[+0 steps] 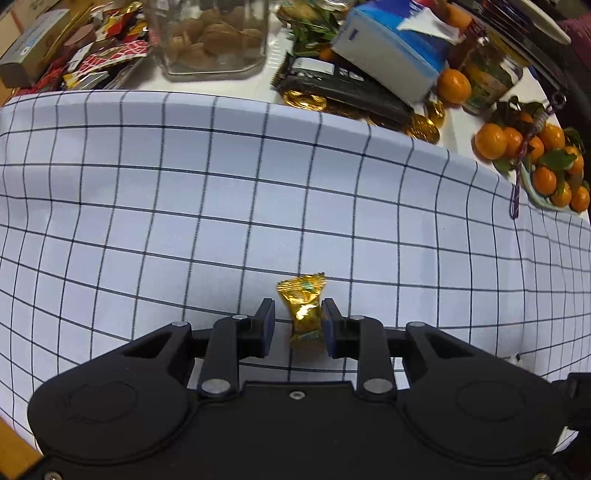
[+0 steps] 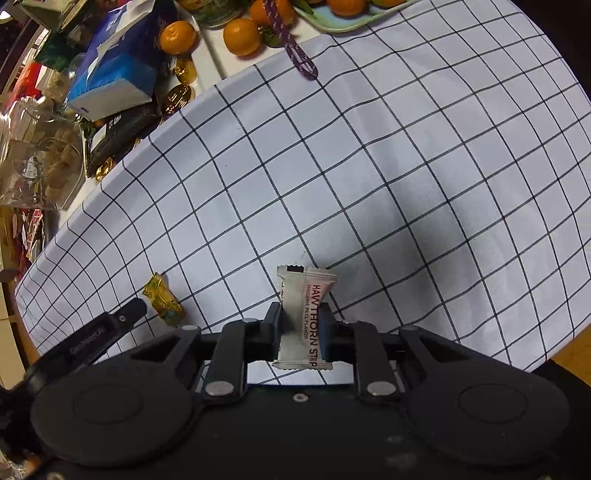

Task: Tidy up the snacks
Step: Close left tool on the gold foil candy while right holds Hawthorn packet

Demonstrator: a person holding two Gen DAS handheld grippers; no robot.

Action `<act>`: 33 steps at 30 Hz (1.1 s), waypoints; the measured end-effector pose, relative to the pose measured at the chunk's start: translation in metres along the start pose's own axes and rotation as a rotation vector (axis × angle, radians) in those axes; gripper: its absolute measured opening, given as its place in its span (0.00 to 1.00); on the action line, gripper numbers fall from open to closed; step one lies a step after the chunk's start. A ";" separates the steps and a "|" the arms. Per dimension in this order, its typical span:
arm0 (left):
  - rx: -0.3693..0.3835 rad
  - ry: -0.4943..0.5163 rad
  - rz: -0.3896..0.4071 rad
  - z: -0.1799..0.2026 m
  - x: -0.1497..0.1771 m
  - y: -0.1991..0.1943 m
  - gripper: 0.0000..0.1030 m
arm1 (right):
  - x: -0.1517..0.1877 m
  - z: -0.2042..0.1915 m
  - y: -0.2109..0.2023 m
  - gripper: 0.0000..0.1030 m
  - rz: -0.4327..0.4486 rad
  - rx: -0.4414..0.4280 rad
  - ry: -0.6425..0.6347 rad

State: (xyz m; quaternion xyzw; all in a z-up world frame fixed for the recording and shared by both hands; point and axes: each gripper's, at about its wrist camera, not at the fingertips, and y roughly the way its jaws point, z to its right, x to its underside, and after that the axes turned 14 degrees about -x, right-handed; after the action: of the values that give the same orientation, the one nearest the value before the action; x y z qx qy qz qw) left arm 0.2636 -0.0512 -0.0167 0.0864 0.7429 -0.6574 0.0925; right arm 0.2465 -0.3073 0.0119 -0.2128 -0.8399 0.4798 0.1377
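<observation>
Both grippers point steeply down | left gripper (image 1: 298,317) straddles gold candy (image 1: 303,306)

Gold candy (image 1: 304,310) is shiny crinkly foil, hawthorn strip wrapper (image 2: 306,314) matt white plastic, checked cloth (image 1: 221,184) smooth woven fabric, jar (image 1: 207,33) clear glass.

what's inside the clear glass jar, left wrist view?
The clear glass jar holds tan, lumpy, walnut-like pieces piled against its wall. The jar's top is cut off by the frame, so any lid and the fill level are unseen.
</observation>
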 end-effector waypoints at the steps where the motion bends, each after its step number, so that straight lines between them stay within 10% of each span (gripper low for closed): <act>1: -0.007 0.017 0.001 0.004 0.002 0.001 0.37 | 0.000 0.001 -0.001 0.19 0.001 0.002 0.000; 33: -0.118 0.076 0.052 0.029 0.009 0.016 0.27 | 0.005 0.000 0.013 0.19 -0.055 0.063 0.007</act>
State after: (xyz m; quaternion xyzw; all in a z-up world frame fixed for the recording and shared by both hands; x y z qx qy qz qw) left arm 0.2595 -0.0777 -0.0381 0.1250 0.7807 -0.6061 0.0863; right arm 0.2451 -0.2986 0.0010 -0.1871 -0.8294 0.5013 0.1605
